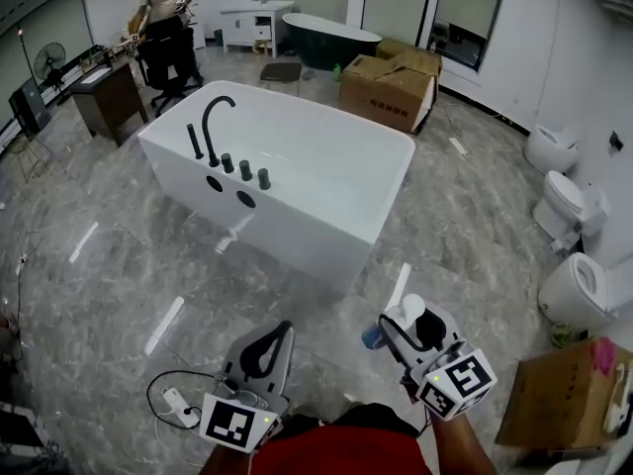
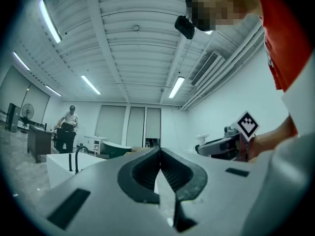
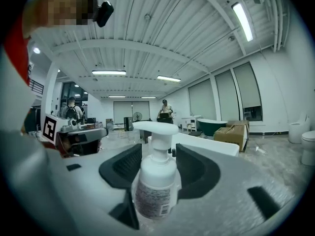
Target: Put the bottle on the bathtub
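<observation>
A white pump bottle stands upright between the jaws of my right gripper, which is shut on it. In the head view the bottle shows white with a blue patch just past the right gripper, low and right of centre. The white bathtub stands ahead in the middle of the room with a black faucet on its near left rim. My left gripper hangs low at left, shut and empty, and its jaws meet in the left gripper view. The tub lies ahead in the right gripper view.
Cardboard boxes sit behind the tub, and a dark tub stands farther back. Toilets line the right wall. A person stands by a chair at the far left. A cable and plug lie on the marble floor near me.
</observation>
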`<state>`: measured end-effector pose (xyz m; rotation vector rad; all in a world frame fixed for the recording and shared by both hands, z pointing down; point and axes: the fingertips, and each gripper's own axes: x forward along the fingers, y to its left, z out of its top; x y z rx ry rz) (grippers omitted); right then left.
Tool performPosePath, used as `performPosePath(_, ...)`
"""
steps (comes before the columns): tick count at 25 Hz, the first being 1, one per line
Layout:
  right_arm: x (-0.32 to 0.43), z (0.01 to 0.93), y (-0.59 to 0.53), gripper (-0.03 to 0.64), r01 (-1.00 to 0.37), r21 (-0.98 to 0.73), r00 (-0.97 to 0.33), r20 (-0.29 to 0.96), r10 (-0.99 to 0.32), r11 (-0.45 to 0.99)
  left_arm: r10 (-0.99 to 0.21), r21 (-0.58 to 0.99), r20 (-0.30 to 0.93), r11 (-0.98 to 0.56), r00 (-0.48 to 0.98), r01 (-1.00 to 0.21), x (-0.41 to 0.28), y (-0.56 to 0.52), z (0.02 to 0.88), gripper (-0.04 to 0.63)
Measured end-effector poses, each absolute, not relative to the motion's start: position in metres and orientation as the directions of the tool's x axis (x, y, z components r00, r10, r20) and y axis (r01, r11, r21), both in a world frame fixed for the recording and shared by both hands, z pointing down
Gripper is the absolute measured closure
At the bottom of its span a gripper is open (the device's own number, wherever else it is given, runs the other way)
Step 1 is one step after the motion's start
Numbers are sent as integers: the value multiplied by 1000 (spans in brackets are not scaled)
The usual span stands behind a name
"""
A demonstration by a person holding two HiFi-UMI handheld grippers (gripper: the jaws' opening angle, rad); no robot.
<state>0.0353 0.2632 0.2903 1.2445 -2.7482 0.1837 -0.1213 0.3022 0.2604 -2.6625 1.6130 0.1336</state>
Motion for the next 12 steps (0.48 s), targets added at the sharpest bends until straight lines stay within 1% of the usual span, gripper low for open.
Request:
performPosePath(1,34,292,259,396,-761,-57,-646,158,-747,646,-882,18,-96,-464,461,-886,-125,300,261,584)
performPosePath(4,25,295,243,396,-780,-39,-622,164,-766,625,-876,27,-76,-479,476,-877,-138,292,272,584)
performPosePath(12,17,311,179,396,-805,-8,-586,165,-794,593,-874,13,-111,-477,473,-879,-153,240,266,584)
